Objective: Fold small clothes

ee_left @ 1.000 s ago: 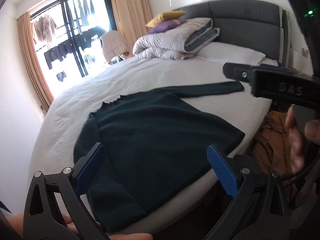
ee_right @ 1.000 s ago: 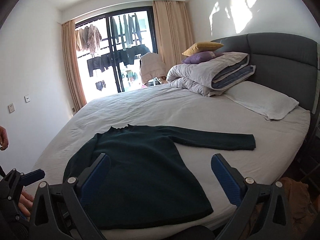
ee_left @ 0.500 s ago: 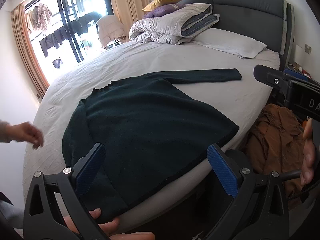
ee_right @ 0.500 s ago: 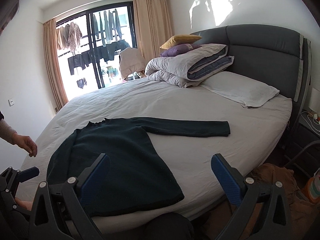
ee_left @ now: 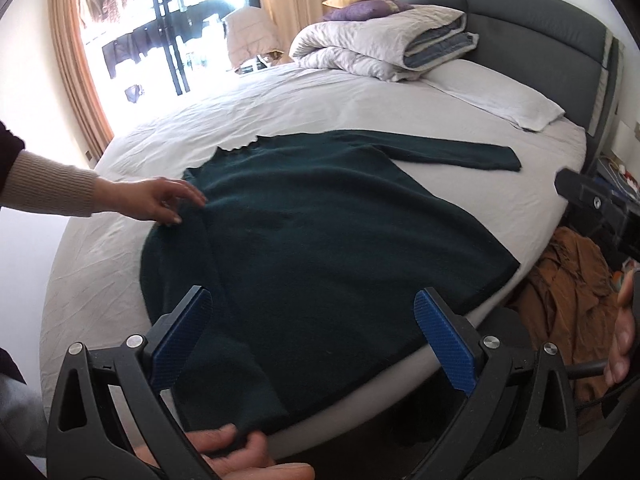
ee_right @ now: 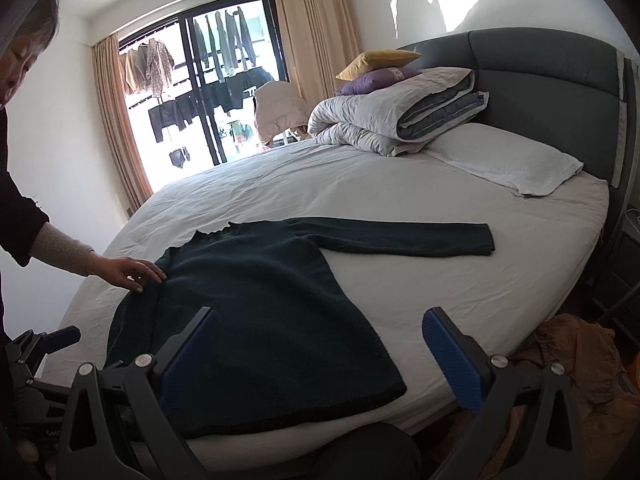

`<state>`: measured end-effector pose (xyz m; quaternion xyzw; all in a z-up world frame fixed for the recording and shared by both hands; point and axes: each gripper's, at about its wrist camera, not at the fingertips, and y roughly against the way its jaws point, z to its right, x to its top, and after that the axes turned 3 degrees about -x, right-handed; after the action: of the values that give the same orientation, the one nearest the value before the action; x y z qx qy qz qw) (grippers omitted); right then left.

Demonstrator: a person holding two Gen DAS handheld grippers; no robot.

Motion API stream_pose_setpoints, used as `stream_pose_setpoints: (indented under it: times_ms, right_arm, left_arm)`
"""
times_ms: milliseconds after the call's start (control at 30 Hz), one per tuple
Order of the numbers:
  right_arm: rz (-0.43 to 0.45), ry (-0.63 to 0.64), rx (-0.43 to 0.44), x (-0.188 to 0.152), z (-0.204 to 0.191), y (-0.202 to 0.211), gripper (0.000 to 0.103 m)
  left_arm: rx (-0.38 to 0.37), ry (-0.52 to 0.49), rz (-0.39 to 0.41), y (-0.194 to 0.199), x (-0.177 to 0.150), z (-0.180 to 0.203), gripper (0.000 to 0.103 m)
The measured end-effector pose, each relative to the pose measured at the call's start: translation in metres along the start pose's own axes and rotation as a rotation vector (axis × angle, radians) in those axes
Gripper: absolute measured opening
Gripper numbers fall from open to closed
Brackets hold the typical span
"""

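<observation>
A dark green long-sleeved sweater [ee_left: 328,248] lies flat on the white bed [ee_left: 280,112], one sleeve stretched out to the right, the other folded along its left side. It also shows in the right wrist view [ee_right: 264,304]. My left gripper [ee_left: 314,340] is open and empty, above the sweater's hem at the bed's near edge. My right gripper [ee_right: 320,354] is open and empty, above the hem's right corner. A bare hand [ee_left: 160,202] rests on the sweater's left shoulder. Fingers [ee_left: 232,446] pinch the hem at the bottom of the left wrist view.
A folded quilt [ee_right: 396,116] with two cushions and a pillow [ee_right: 508,160] lie by the grey headboard. A brown garment [ee_left: 572,292] lies on the floor to the right of the bed. A person [ee_right: 20,128] stands at the left. The window is at the back.
A hand has reached in from the left and now rests on the sweater's left shoulder. Both views have shifted a little; both grippers stay open.
</observation>
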<state>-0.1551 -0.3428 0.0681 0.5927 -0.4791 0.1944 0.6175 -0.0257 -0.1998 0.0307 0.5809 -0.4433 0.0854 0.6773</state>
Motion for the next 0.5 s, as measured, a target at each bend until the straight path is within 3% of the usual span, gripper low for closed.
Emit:
stream_pose_setpoints:
  times_ms: [233, 500]
  right_arm:
    - [-0.001, 0.023, -0.039, 0.021, 0.005, -0.027, 0.103]
    - [-0.060, 0.024, 0.071, 0.021, -0.038, -0.064, 0.103]
  left_arm:
    - [0.086, 0.053, 0.011, -0.014, 0.012, -0.062, 0.103]
    - [0.089, 0.158, 0.004, -0.008, 0.005, -0.120, 0.103]
